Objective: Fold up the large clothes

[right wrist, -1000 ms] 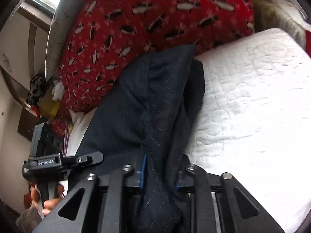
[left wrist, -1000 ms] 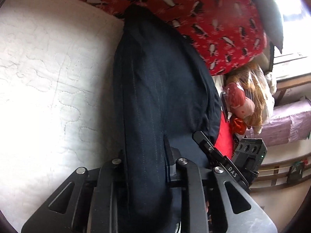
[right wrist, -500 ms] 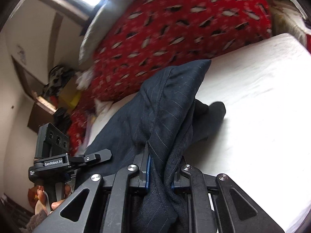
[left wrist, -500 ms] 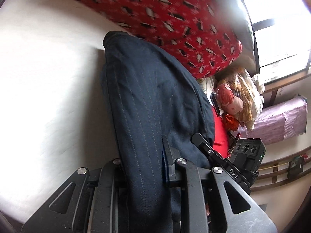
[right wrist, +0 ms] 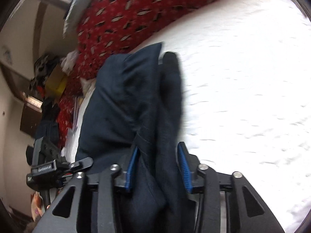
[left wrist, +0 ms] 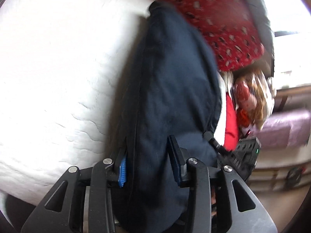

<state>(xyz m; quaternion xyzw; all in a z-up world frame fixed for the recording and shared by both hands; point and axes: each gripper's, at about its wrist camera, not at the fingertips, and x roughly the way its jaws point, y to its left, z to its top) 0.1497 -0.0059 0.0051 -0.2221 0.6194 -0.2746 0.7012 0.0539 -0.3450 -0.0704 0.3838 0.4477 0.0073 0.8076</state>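
A dark navy garment (left wrist: 171, 89) is lying in a long folded bundle on a white quilted bed (left wrist: 54, 62), its far end reaching toward a red patterned blanket (left wrist: 219, 19) heaped along the far side. In the left wrist view the left gripper (left wrist: 147, 155) is straddling the near end of the garment, and its jaws are opening: the blue pad (left wrist: 122, 171) on the left is showing beside the cloth and the right finger is standing off the fabric with a gap, so the cloth is sitting loose between them rather than pinched. To the right in that view the other black gripper is showing just beside the bundle, and beyond it a cluttered corner with a reddish plastic-wrapped item (left wrist: 250, 97) and a pale purple surface (left wrist: 287, 128). In the right wrist view the right gripper (right wrist: 157, 163) is likewise astride the garment (right wrist: 126, 104), its jaws opening too; both blue pads (right wrist: 183, 169) are visible on either side of the fabric, the right one clear of it, the left one close against a hanging fold, and whether that pad is pressing cannot be told. A darker fold is lying along the right edge of the bundle on the bed (right wrist: 243, 77). At the left of that view the left gripper (right wrist: 58, 167) is appearing beside the cloth, with the blanket (right wrist: 124, 19) behind. Both pictures are blurred.
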